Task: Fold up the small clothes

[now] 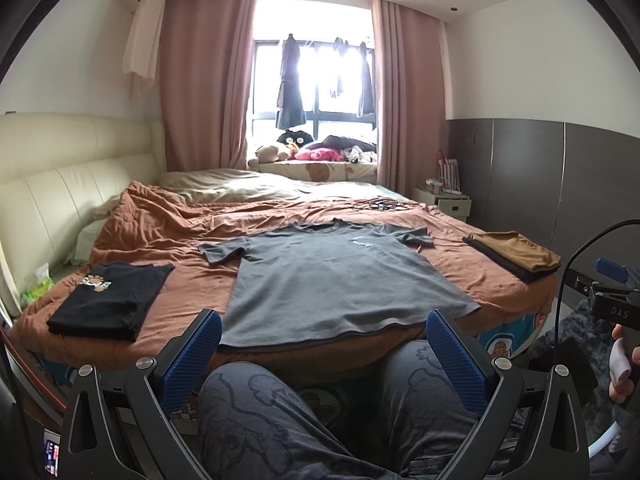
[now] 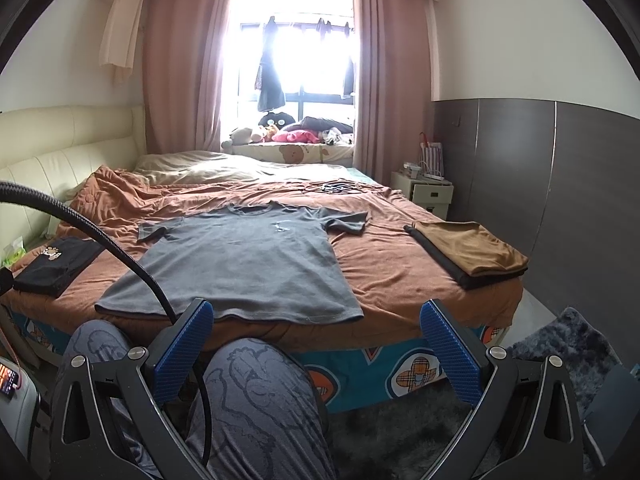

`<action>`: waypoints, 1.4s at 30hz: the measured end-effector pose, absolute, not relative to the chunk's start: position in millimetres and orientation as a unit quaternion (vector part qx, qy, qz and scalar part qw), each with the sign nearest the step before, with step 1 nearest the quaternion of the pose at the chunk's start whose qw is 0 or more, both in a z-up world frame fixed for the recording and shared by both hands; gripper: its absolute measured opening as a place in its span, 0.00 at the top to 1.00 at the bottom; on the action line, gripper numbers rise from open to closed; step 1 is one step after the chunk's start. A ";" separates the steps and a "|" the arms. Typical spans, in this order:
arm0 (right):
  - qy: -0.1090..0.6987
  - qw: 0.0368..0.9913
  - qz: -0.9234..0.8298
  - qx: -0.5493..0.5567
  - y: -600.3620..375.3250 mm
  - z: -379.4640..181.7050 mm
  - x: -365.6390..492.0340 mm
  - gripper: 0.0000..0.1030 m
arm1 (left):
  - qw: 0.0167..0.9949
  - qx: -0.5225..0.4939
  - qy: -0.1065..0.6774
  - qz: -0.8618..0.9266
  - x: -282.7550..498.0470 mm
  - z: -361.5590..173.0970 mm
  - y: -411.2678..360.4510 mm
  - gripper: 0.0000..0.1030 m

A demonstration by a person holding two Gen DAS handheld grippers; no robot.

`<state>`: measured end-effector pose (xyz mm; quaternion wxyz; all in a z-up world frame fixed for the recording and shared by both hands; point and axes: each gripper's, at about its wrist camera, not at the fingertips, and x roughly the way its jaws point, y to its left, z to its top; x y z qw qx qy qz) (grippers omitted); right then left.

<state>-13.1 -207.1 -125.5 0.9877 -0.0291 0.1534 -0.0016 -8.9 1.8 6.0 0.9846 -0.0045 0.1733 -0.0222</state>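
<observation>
The grey T-shirt (image 1: 340, 276) lay spread flat in the centre of both frames on the rust-brown blanket (image 1: 168, 232), its hem toward the bottom of the frame at the bed's near edge and both sleeves out. The left gripper (image 1: 324, 356) and the right gripper (image 2: 318, 340) hung low in their frames above the person's patterned trouser legs (image 1: 280, 412), short of the hem, each with its blue pads spread wide and nothing between them. The likeliest trouble seemed to be in the first pinch: the blanket looked soft and rumpled, so a jaw pushed too deep could catch blanket along with shirt and drag the whole layer. Uneven grips on the two sides might skew the fold and leave a sleeve sticking out. The black cable (image 2: 120, 248) arcing across the left of the right wrist view passed in front of the shirt and could snag or sweep the fabric. The folded black shirt (image 1: 112, 300) at lower left and the folded brown garment (image 2: 472, 252) at right lay well apart from the grey one, though a wide swing could disturb them.
</observation>
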 end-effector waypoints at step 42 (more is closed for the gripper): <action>0.163 0.986 -0.003 -0.042 -198.6 -128.3 3.0 0.00 | 0.984 -0.014 0.174 -0.027 3.3 4.7 14.6 0.00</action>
